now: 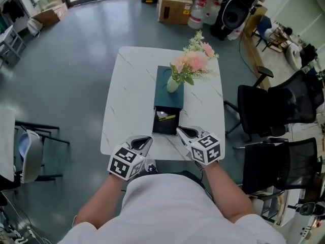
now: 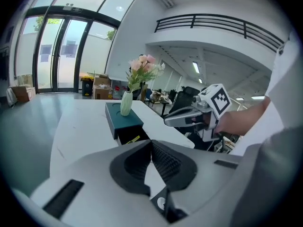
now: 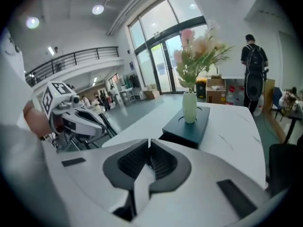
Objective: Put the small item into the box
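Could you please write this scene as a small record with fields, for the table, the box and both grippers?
table: white, marbled
box: teal, mid-table, vase of pink flowers on top
drawer: black, open at the box's near end, a yellow item inside
left gripper: shut, empty, at the table's near edge
right gripper: shut, empty, beside the drawer

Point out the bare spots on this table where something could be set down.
The table is bare in a wide strip left of the box and a narrower strip on its right. The near edge is crowded: the open drawer, with the left gripper and right gripper beside it.
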`<move>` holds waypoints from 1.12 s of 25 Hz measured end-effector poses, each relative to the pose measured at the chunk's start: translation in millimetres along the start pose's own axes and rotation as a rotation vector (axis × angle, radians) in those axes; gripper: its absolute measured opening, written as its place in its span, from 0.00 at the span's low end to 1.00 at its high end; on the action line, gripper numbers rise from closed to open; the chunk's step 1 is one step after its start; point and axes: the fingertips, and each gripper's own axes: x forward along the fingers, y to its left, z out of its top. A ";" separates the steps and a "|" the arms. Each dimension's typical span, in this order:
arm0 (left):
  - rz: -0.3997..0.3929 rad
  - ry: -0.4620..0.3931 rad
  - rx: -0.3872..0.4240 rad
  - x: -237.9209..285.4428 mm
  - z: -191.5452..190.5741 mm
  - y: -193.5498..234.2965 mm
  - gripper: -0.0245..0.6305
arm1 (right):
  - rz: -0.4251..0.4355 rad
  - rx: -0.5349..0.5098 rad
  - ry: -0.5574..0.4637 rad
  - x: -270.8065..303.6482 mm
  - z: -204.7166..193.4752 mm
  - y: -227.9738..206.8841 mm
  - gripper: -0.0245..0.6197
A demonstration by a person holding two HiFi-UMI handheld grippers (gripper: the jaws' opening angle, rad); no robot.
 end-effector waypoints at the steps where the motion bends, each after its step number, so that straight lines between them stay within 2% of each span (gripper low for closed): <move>1: 0.003 -0.017 -0.006 -2.3 4.1 -4.3 0.06 | 0.012 0.017 -0.034 -10.6 2.3 3.7 0.08; 5: 0.029 -0.059 -0.003 -6.5 12.4 -25.4 0.06 | 0.036 -0.031 -0.111 -49.1 2.6 22.2 0.06; 10: 0.030 -0.060 0.002 -5.4 6.5 -70.1 0.06 | 0.074 -0.097 -0.109 -89.5 -22.6 45.9 0.06; 14: 0.039 -0.067 0.041 -8.7 0.9 -107.9 0.06 | 0.061 -0.062 -0.132 -124.2 -42.4 43.8 0.06; 17: 0.061 -0.072 0.037 -13.9 -6.9 -127.1 0.06 | 0.066 -0.041 -0.132 -142.6 -59.3 39.6 0.06; 23: 0.107 -0.064 0.028 -23.4 -29.1 -154.3 0.06 | 0.088 -0.034 -0.152 -162.2 -84.5 41.8 0.06; 28: 0.148 -0.060 0.019 -34.0 -38.8 -162.7 0.06 | 0.118 0.004 -0.182 -170.9 -90.5 48.4 0.06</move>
